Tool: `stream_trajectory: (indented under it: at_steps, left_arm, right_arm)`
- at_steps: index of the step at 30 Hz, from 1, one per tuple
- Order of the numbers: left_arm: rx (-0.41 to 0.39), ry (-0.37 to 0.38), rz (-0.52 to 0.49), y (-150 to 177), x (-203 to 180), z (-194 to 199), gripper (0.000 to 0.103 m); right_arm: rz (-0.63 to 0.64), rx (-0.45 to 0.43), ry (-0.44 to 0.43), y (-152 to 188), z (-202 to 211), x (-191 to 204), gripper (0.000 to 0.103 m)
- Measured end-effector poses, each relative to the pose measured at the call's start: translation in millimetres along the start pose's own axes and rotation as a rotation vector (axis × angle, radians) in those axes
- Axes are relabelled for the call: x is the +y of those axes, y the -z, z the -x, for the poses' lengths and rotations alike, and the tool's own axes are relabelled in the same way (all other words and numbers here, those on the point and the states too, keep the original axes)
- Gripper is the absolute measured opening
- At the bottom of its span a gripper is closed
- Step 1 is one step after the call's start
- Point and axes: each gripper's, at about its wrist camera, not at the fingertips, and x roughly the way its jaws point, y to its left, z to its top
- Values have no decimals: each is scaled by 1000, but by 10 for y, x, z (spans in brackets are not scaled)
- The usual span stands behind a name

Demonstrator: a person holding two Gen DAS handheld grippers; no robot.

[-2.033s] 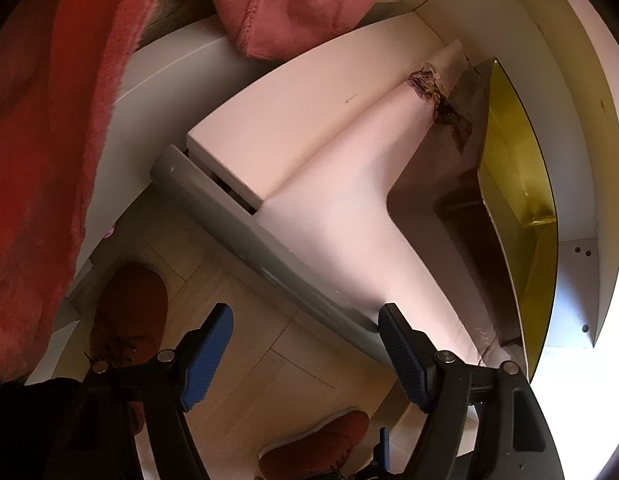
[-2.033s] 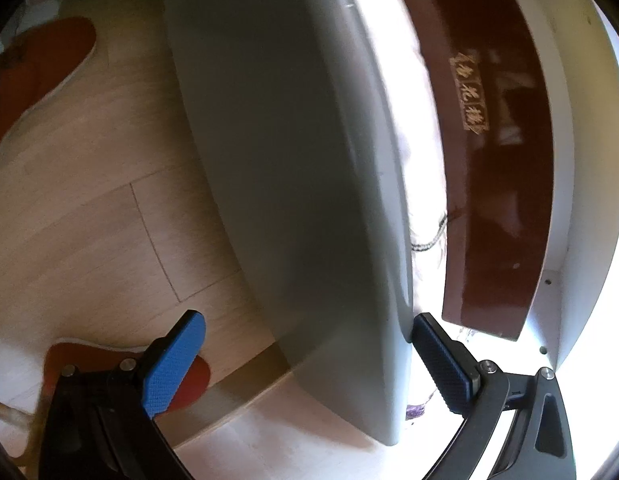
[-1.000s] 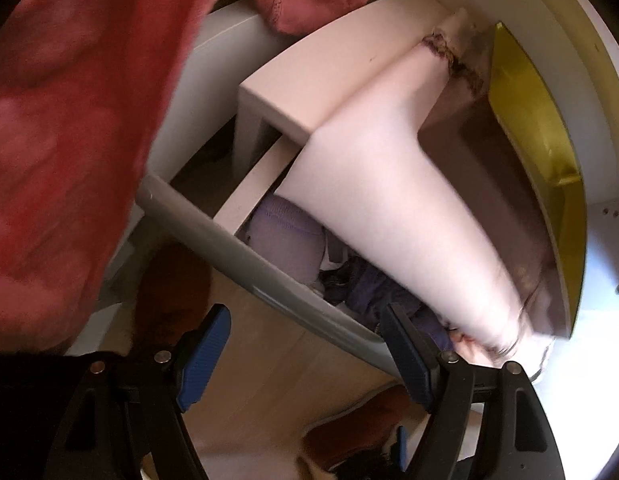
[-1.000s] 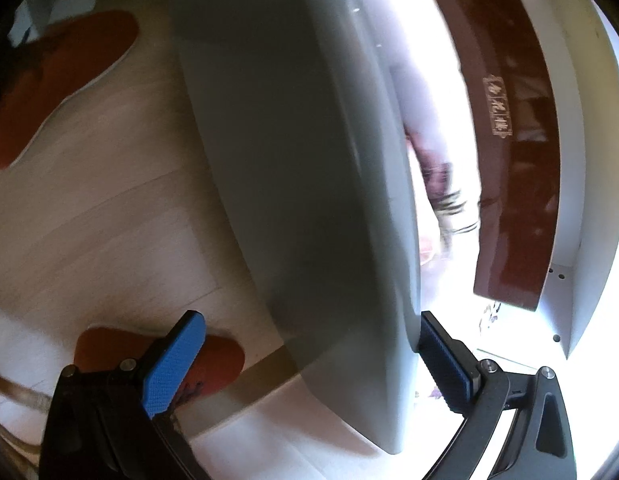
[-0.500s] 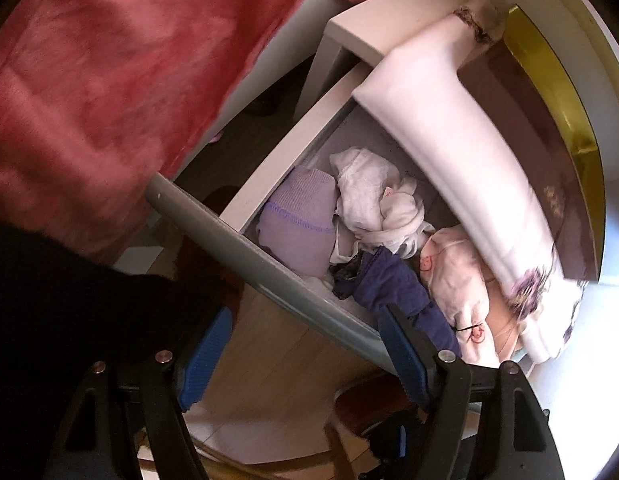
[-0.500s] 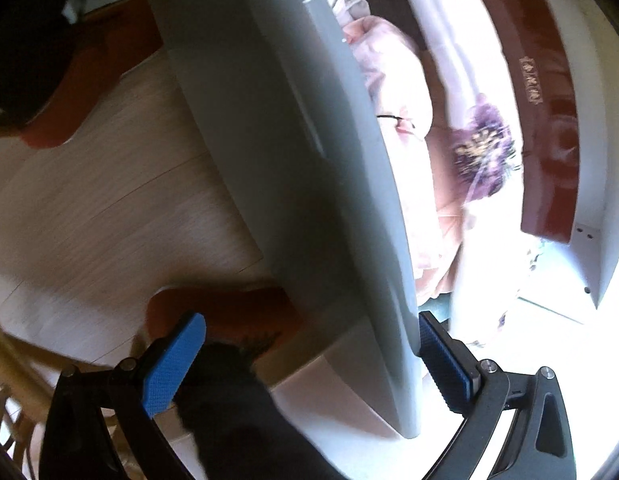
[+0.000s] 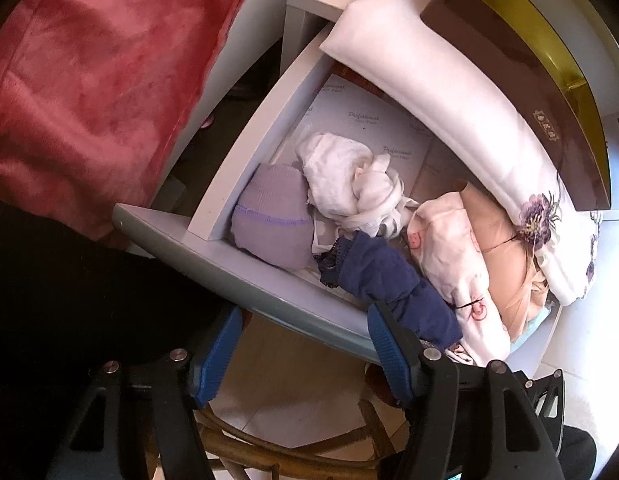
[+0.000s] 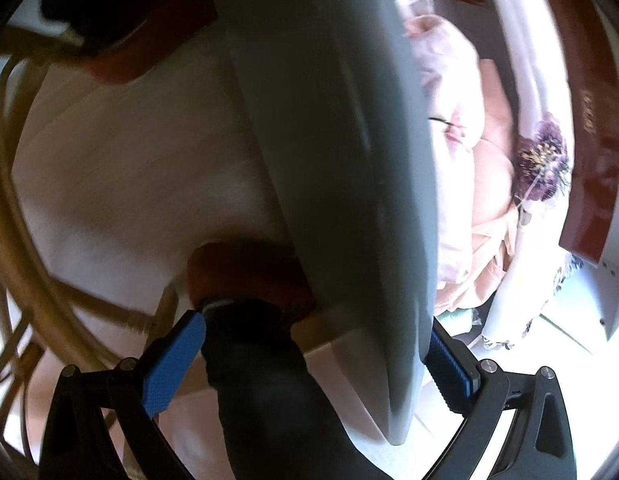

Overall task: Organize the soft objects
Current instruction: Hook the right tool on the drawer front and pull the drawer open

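A grey-fronted drawer [image 7: 237, 268] stands pulled out, full of soft things: a lilac knit piece [image 7: 269, 220], a crumpled white cloth [image 7: 345, 184], a navy lace garment [image 7: 385, 280], a pale pink printed garment [image 7: 449, 248] and a peach one [image 7: 501, 256]. A white flower-printed cushion [image 7: 449, 88] lies across the drawer's back. My left gripper [image 7: 303, 354] points down just in front of the drawer front; its jaws are closing, with only floor between them. My right gripper [image 8: 313, 328] is wide open astride the drawer front [image 8: 341, 140], its right finger inside the drawer.
A red fleece garment [image 7: 101, 60] hangs at the left. A brown and gold box [image 7: 509, 60] sits behind the cushion on the white shelf. Below the drawer are a rattan frame [image 7: 269, 444], a red-brown shoe [image 8: 245, 272] and a person's dark trouser leg [image 8: 261, 392].
The drawer has slid out, uncovering the clothes inside. The left gripper's jaws have narrowed. The right gripper has stayed astride the drawer front, and the leg and shoe have come in under it.
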Motion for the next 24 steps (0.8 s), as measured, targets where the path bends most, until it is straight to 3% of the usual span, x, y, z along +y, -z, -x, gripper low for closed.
stream_trajectory:
  at_steps: [5,10,13,16,21,24]
  left_arm:
    - [12,-25,-2,-194,-54,11,67]
    - [12,-38,-9,-157,-79,5,67]
    - [-3,-39,-61,-101,-190,84,66]
    - [-18,-37,-85,-101,-279,112,66]
    - [-91,-16,-127,-159,-356,308,66]
    - [-119,4,-151,-178,-369,374,66]
  right_arm:
    - [33,17,-15,-99,24,-69,103]
    - [56,19,-9,-109,110,-103,103]
    - [57,18,-17,-169,420,-25,103]
    - [58,16,-23,-163,406,-118,103]
    - [-16,13,-87,-160,631,-316,103]
    - [-73,5,-82,-191,749,-426,103]
